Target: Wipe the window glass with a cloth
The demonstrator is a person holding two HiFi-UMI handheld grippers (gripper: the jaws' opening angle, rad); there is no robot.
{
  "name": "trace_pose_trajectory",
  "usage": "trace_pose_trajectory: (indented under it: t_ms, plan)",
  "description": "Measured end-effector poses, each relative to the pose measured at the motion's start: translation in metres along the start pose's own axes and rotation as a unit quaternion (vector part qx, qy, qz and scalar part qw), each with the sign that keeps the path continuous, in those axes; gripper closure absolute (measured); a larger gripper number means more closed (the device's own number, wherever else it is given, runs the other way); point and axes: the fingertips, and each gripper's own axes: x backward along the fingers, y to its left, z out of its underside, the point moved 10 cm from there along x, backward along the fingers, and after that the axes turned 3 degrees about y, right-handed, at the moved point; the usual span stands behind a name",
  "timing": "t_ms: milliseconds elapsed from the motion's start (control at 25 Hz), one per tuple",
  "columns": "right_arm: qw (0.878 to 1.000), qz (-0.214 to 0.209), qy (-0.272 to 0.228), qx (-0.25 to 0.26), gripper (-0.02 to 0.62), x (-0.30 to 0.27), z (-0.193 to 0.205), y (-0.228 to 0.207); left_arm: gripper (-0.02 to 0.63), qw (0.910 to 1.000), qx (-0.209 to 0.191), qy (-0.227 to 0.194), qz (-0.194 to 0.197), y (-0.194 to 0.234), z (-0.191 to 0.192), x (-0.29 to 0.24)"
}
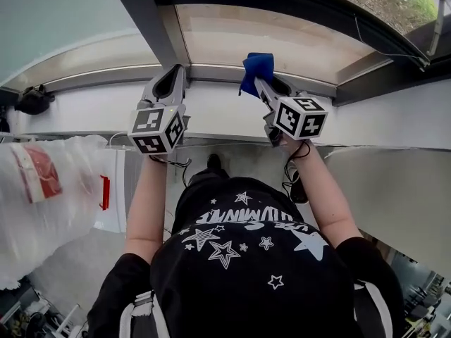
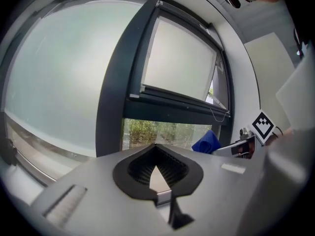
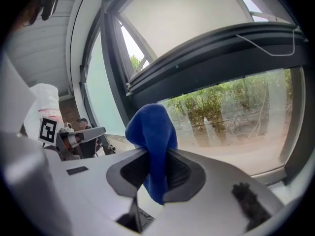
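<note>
My right gripper (image 1: 259, 82) clamps the blue cloth (image 1: 255, 67) at the lower edge of the window glass (image 1: 282, 41); I can't confirm contact. My left gripper (image 1: 171, 76), left of that glass, is pinched together and empty. I judge the wiping barely begun.

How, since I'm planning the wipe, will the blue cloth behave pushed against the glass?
Probably floppy: the cloth droops in soft folds over the jaws of the right gripper. Likely light, since that pinch alone holds it. Against the glass it should flatten, perhaps bunch.
</note>
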Motion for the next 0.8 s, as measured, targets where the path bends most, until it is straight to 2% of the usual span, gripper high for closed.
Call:
trace_pose_trajectory:
  t_ms: [200, 320, 480, 680, 800]
  plan:
    - [1.000, -0.010, 0.009, 0.005, 0.520, -0.051, -0.012, 0.015, 0.597, 0.9998, 0.011, -0.003, -0.017, 0.046, -0.005, -0.012]
    - [1.000, -0.015, 0.021, 0.012, 0.522, -0.079, -0.017, 0.023, 0.597, 0.9999, 0.000, -0.001, -0.017, 0.063, -0.007, -0.018]
    - [0.999, -0.025, 0.025, 0.025, 0.522, -0.115, -0.027, 0.032, 0.598, 0.9997, 0.011, -0.013, -0.015, 0.084, -0.010, -0.029]
    - [0.998, -0.041, 0.020, 0.047, 0.522, -0.150, -0.039, 0.039, 0.597, 0.9996, 0.016, -0.012, -0.021, 0.099, -0.010, -0.042]
    - [0.998, -0.037, 0.003, 0.053, 0.520, -0.167, -0.045, 0.036, 0.597, 0.9996, 0.014, -0.007, -0.025, 0.102, -0.010, -0.044]
